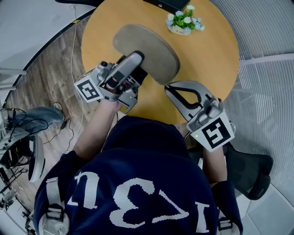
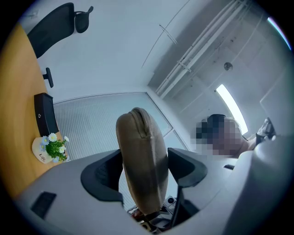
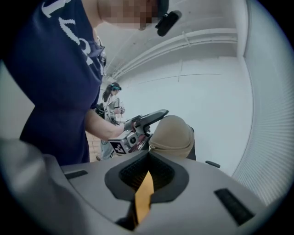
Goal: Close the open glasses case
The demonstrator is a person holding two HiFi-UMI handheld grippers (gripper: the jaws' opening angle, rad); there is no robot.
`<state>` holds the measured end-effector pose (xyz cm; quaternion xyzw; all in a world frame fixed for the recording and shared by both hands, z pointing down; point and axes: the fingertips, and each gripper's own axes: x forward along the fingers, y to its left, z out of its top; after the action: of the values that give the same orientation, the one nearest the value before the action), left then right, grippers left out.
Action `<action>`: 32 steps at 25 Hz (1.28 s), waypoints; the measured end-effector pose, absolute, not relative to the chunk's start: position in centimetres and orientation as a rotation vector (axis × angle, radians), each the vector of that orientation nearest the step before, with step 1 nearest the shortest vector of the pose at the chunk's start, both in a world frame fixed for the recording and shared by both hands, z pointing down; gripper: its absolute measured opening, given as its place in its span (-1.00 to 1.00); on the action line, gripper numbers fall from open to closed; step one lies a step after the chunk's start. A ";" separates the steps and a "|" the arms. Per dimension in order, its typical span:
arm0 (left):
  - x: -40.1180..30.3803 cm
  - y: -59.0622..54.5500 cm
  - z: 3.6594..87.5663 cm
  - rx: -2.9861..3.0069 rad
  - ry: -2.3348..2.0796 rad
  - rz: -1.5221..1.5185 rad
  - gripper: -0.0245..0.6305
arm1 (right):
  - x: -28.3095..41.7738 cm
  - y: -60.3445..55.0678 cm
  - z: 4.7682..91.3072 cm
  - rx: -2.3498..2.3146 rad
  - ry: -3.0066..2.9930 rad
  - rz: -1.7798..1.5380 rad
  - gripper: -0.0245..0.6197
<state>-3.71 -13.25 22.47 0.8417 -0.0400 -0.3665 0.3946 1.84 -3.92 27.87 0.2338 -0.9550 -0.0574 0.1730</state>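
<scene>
Round wooden table (image 1: 209, 59): fills the upper centre of the head view, light brown top.

Person, navy shirt (image 1: 128, 183) with white print: lower half of the head view, a forearm reaching up to each gripper.

Black office chair (image 1: 252, 172): lower right, off the table's edge.

Glasses case (image 1: 154, 50): tan oval pouch, upper centre of the head view, raised off the table top. In the left gripper view it stands on edge at centre, with a seam running over its top.

Left gripper (image 1: 137, 63): left of centre, jaws clamped on the near end of the glasses case, one pad on each broad face.

Right gripper (image 3: 148, 158): right of centre in the head view, over the table's near edge, jaws together with nothing between them.

Black box (image 1: 167, 4): top edge, partly cut off.

Small flower pot (image 1: 183, 22): top centre, white blooms and green leaves.
</scene>
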 end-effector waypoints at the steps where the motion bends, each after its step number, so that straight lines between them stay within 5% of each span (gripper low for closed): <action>1: -3.5 -13.1 22.5 2.129 -0.092 -0.923 -0.03 | 1.7 -3.5 28.3 0.610 -2.676 -0.200 -0.85; 9: -1.3 -11.3 24.0 2.127 0.036 -0.763 0.01 | 0.3 0.0 29.4 0.235 -2.533 -0.449 -0.85; 16: -2.2 -11.6 24.0 2.131 0.032 -0.784 -0.03 | 1.3 -0.7 29.3 0.265 -2.617 -0.286 -0.84; 20: -2.7 -11.7 24.1 2.175 -0.001 -0.765 -0.06 | 3.1 -2.1 26.6 0.443 -2.874 0.018 -0.30; 22: -2.7 -11.4 24.0 2.188 0.013 -0.748 -0.07 | 4.1 -3.7 24.8 0.591 -2.999 0.106 -0.20; 32: -0.1 -8.9 24.5 2.222 0.105 -0.637 -0.07 | 3.4 -5.9 26.1 0.674 -3.155 0.634 -0.04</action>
<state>-0.05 -8.87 24.47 0.8793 0.0416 -0.2521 0.4019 3.42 -5.88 26.12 0.2045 -0.9570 0.1923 -0.0728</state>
